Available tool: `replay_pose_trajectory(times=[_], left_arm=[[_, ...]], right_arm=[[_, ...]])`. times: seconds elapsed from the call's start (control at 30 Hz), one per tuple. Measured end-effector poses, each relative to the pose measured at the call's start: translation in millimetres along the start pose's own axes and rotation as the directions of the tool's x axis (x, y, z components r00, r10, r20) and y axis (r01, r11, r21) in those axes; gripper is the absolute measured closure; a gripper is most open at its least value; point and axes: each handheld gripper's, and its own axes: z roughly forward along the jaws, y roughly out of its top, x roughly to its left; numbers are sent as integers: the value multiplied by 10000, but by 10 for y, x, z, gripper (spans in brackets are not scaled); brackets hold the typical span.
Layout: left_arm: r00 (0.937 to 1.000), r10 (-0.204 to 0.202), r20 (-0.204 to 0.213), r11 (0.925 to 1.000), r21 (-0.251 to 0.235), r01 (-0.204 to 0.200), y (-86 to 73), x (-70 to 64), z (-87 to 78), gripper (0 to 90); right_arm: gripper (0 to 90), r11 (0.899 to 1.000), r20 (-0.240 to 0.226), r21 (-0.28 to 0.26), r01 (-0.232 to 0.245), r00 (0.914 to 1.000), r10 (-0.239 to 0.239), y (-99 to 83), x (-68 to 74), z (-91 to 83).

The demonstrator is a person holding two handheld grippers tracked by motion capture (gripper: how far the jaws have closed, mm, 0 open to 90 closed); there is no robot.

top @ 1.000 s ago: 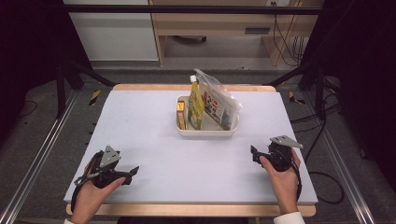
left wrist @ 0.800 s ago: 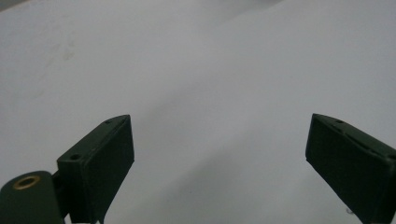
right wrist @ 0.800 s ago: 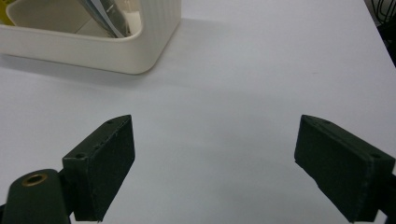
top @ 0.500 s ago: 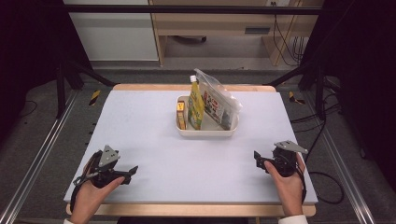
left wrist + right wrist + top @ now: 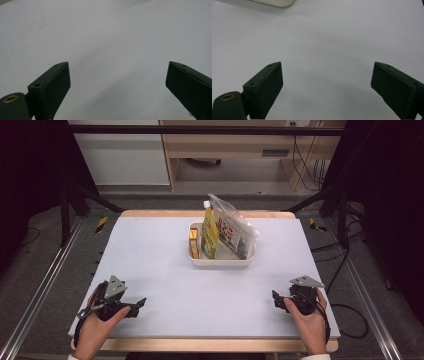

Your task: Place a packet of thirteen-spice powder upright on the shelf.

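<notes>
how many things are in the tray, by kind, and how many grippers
pouch with a spout, yellow-green: 1
clear bag with a printed pack inside: 1
small yellow box: 1
tray: 1
grippers: 2, left gripper and right gripper, both open and empty
total: 6 (3 things in the tray, the tray, 2 grippers)

a tray sits on the table near its far edge. in it, a small box stands left, a pouch middle, a bag right.
</notes>
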Motion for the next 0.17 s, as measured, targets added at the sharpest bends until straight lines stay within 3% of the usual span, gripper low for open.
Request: replay_pose_trajectory(times=[0.17], left_arm=[[10000, -15, -98, 10000, 61, 16, -4, 11, -3, 51]], right_arm=[[138, 9999, 128, 120, 66, 9999, -67, -16, -1, 5]])
